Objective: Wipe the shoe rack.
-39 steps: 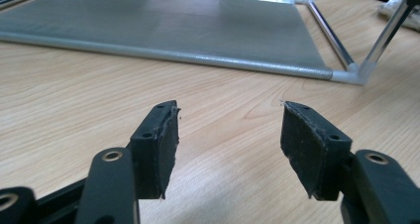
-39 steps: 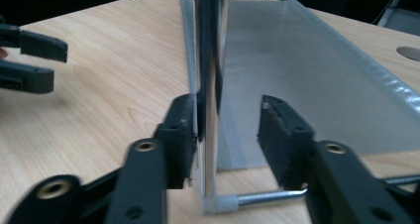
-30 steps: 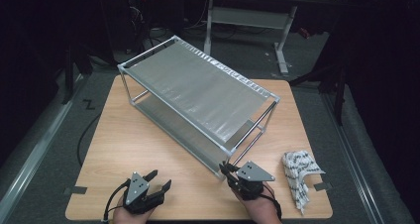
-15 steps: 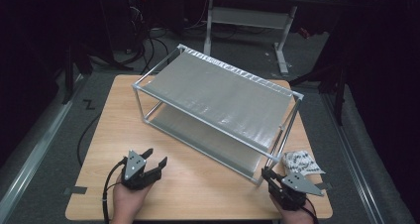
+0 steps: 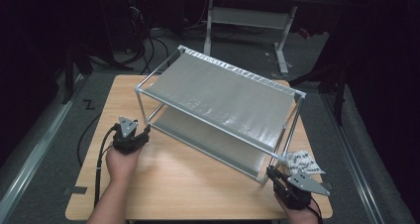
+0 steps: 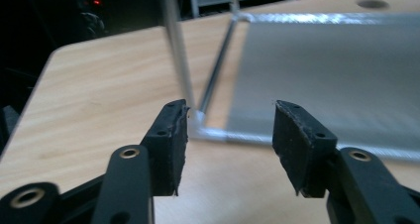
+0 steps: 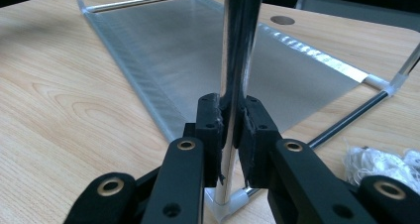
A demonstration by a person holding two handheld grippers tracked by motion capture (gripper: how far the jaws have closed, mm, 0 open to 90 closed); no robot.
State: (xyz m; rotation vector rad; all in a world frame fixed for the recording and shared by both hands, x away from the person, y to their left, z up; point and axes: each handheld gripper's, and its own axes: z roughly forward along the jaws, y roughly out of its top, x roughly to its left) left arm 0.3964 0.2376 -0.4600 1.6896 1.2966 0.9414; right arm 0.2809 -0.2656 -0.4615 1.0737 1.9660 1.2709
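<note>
A two-tier metal rack with grey fabric shelves stands at an angle on the wooden table. My right gripper is shut on the rack's near right upright post, low down just above its plastic foot, with the pads pressing both sides. My left gripper sits by the rack's near left corner. In the left gripper view its jaws have just been closing and stand apart. The corner post and lower shelf lie just beyond the tips, and nothing is pinched.
A crumpled white packet lies on the table right of the held post, also in the right gripper view. A round cable hole sits in the far tabletop. Bare wood lies between my two hands. Desks and cables stand beyond the table.
The right gripper dragged the near right post rightward, and the rack swung round. The left hand moved forward to the near left corner, with its jaws narrower.
</note>
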